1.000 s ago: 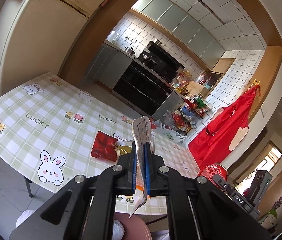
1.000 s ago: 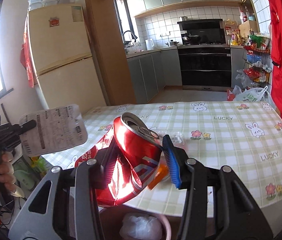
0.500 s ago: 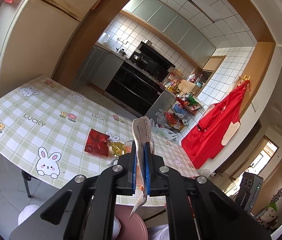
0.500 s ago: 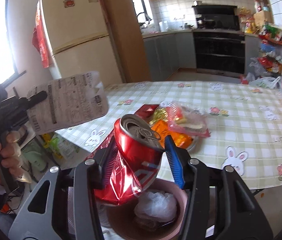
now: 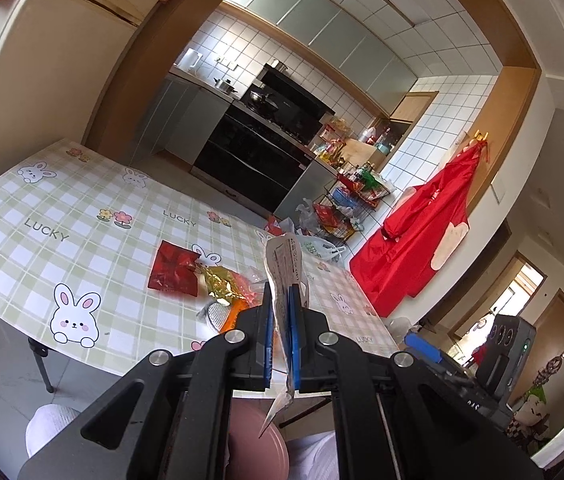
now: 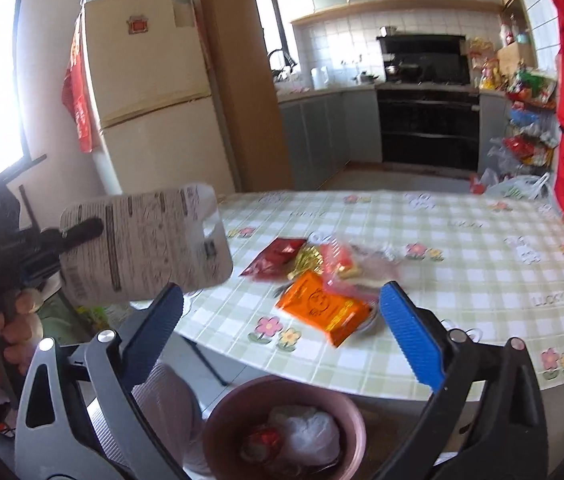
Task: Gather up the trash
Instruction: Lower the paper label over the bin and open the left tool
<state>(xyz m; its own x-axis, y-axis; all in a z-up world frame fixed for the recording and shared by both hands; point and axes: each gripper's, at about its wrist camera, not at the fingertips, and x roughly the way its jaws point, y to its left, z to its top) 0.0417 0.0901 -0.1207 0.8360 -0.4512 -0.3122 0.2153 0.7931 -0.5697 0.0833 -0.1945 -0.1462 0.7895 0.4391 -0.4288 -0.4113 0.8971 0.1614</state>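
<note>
Two grippers are at work over the table (image 6: 461, 264) and the pink bin (image 6: 218, 424) that stands below its near edge, and the step in hand looks like the drop: the right gripper (image 6: 282, 332) hangs above the bin with its jaws opening wide and nothing between them, while a red can (image 6: 262, 442) lies in the bin beside a white bag (image 6: 305, 436). The left gripper (image 5: 280, 332) is clamped tight on a flat printed packet (image 5: 283, 264), held upright, off to the left of the bin in the right view. Next, I judge, the packet must be carried over the bin's mouth and let go, and the free gripper sent back to the pile on the table: an orange packet (image 6: 321, 308), a red wrapper (image 6: 278, 254) and some gold foil (image 6: 305, 258) lie close together near the edge. Hard to read: the right view is blurred, so the clear pink wrappers behind the orange packet cannot be told apart; the bin's near rim is cut off, and in the left view only a slice of it shows under the gripper.
</note>
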